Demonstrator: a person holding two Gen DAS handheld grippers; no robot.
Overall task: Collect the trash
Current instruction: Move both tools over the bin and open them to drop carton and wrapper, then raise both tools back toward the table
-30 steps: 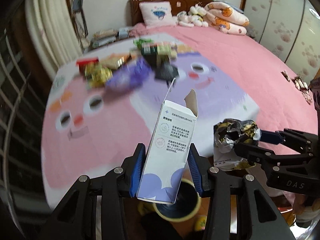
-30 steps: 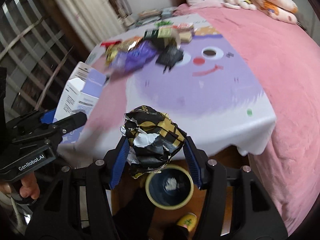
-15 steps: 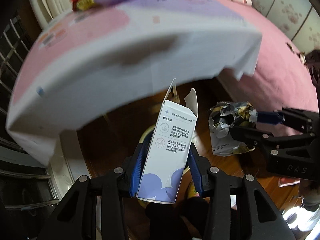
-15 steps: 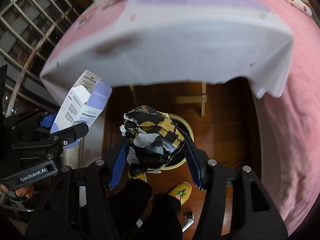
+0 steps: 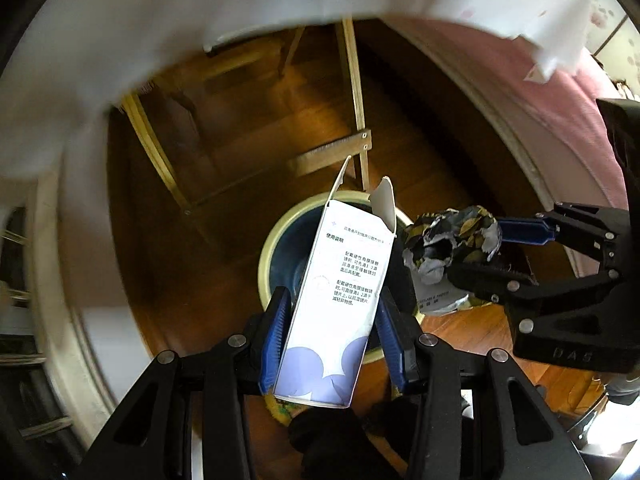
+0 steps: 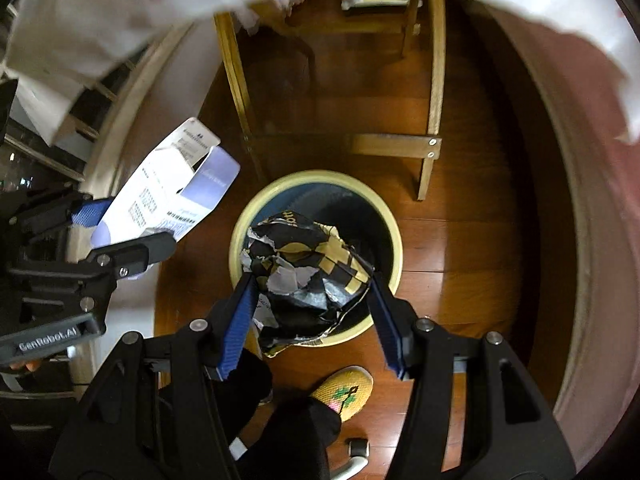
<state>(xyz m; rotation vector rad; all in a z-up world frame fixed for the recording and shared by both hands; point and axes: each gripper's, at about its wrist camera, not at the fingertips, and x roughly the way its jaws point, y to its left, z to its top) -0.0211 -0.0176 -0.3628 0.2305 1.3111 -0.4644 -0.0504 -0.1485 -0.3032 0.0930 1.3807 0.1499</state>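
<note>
My left gripper (image 5: 332,344) is shut on a tall white and lilac carton (image 5: 340,304) with its top flaps open. My right gripper (image 6: 312,312) is shut on a crumpled black and gold wrapper (image 6: 308,276). Both point steeply down at a round bin (image 6: 394,240) with a cream rim and dark inside, standing on the wooden floor. In the right wrist view the wrapper hangs directly over the bin's mouth. The carton (image 6: 168,196) sits left of the bin there. In the left wrist view the carton covers part of the bin (image 5: 276,240), and the wrapper (image 5: 448,240) is held beside it on the right.
A wooden table frame (image 6: 434,80) with legs and a crossbar stands just behind the bin, under a hanging white cloth (image 5: 120,20). A pink bedspread (image 6: 600,160) drops along the right. A person's slippered foot (image 6: 344,392) and dark trouser leg are near the bin's front.
Both grippers have dropped from above the bed to below the tabletop's edge and tilted downward. The bin now sits close beneath them. The carton and wrapper stay gripped.
</note>
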